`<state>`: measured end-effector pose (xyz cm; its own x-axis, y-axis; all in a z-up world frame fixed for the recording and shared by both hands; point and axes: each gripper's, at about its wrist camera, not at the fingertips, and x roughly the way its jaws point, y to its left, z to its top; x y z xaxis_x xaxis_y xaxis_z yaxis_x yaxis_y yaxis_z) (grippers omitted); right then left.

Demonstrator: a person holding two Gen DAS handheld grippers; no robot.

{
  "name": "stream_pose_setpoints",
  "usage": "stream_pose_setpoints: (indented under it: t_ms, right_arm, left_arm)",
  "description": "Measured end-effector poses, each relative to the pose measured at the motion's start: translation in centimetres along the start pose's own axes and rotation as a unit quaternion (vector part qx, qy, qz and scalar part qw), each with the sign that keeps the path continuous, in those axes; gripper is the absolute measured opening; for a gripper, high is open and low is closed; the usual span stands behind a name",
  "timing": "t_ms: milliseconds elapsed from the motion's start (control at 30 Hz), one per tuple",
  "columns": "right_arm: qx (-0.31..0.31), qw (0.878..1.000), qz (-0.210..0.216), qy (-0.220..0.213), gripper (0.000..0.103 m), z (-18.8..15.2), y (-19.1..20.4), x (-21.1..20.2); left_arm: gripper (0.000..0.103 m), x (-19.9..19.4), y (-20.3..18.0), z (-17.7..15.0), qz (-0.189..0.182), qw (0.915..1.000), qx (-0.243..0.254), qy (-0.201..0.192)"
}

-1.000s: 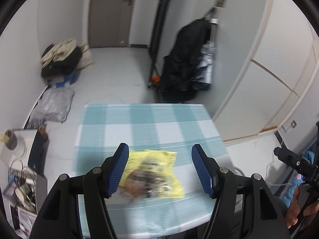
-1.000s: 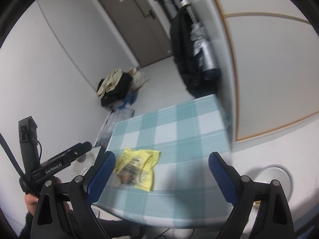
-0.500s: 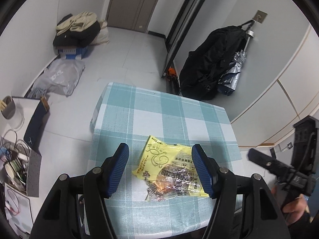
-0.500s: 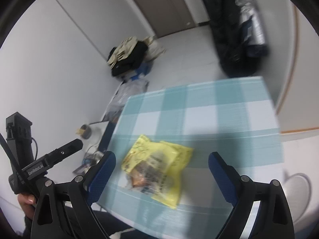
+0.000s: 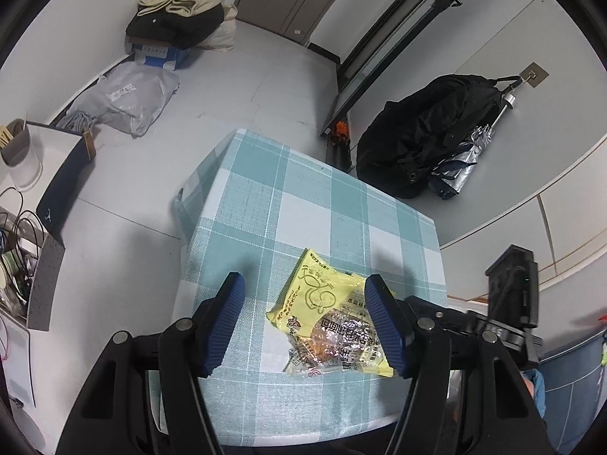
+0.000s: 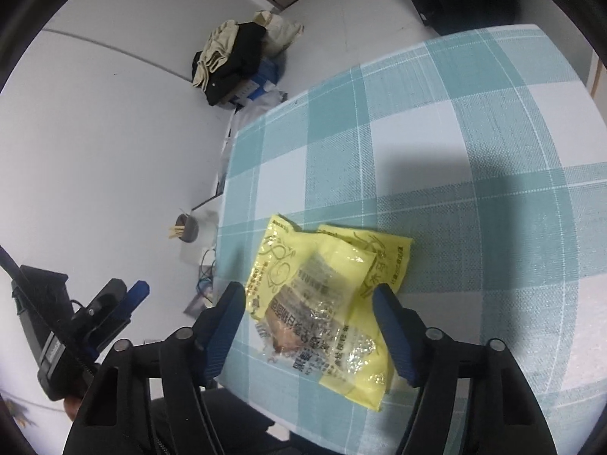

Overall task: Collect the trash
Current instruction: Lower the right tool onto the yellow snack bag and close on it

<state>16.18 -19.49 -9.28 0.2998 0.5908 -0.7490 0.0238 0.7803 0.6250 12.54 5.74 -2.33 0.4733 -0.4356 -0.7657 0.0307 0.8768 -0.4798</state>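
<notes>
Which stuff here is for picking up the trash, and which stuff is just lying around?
For the job:
- yellow snack wrapper on the checked tablecloth
- right gripper, jaws closing around the wrapper, not yet pressing it
- left gripper, open beside it

Just lying about:
- pile of clothes
- grey plastic bag
- black backpack
- folded umbrella
- cup of sticks

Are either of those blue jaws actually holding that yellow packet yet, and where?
Nothing is held. The yellow packet lies on the table; the right gripper straddles it, jaws closing without touching, and the left gripper stands open.
</notes>
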Motion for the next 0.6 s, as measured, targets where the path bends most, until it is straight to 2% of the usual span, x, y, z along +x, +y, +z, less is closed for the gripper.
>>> stream_pose_setpoints:
  t_ms: [167,267,333,400,533,600]
  right_arm:
    - [-0.006,0.999,-0.022,0.022,0.061,-0.1,0.3,1.4]
    - [-0.014,0.999,-0.040,0.022,0.061,0.0,0.4,1.9]
    - [-0.013,0.998,-0.049,0.023,0.056,0.1,0.4,2.3]
    - [-0.015,0.998,-0.054,0.027,0.043,0.1,0.4,2.7]
    - [-0.019,0.997,-0.061,0.030,0.028,-0.1,0.6,2.9]
    - [-0.017,0.998,-0.062,0.025,0.013,-0.2,0.5,2.7]
  left_arm:
    - [0.062,0.1,0.1,0.0,0.001,1.0000,0.001,0.004]
    - [0.062,0.1,0.1,0.0,0.005,1.0000,0.006,0.004]
    - [0.062,0.1,0.1,-0.1,0.010,0.9999,0.008,0.004]
    - [0.062,0.2,0.2,-0.2,0.012,0.9999,0.007,0.005]
    - [0.062,0.1,0.6,-0.2,0.015,0.9999,0.000,0.001]
    - [0.062,0.0,0.6,-0.2,0.013,0.9999,-0.004,0.000]
